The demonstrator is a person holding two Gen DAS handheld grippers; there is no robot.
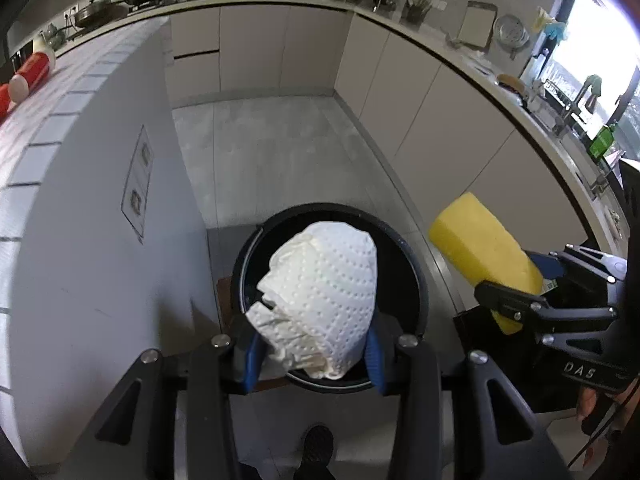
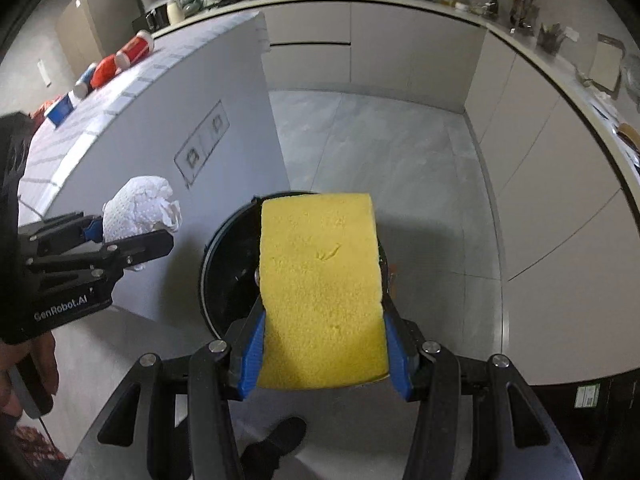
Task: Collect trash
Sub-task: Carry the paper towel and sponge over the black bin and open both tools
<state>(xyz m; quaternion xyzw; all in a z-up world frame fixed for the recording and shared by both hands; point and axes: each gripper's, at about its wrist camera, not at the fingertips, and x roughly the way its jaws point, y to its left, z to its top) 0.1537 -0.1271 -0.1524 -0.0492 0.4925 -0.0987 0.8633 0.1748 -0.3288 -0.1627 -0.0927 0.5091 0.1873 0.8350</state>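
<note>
My left gripper point(image 1: 314, 354) is shut on a crumpled white paper towel point(image 1: 320, 300) and holds it above the open black trash bin point(image 1: 416, 280) on the floor. The towel also shows in the right wrist view point(image 2: 136, 208), left of the bin point(image 2: 224, 264). My right gripper point(image 2: 324, 356) is shut on a yellow sponge point(image 2: 320, 288) and holds it over the bin's near side. In the left wrist view the sponge point(image 1: 480, 248) and right gripper point(image 1: 516, 292) hang to the right of the bin.
A white tiled island point(image 1: 92, 184) with red-and-white containers point(image 2: 134, 48) on top stands left of the bin. White cabinets and a cluttered counter point(image 1: 440, 44) run along the back and right. Grey floor point(image 2: 380, 152) lies beyond the bin. A foot point(image 1: 318, 446) shows below.
</note>
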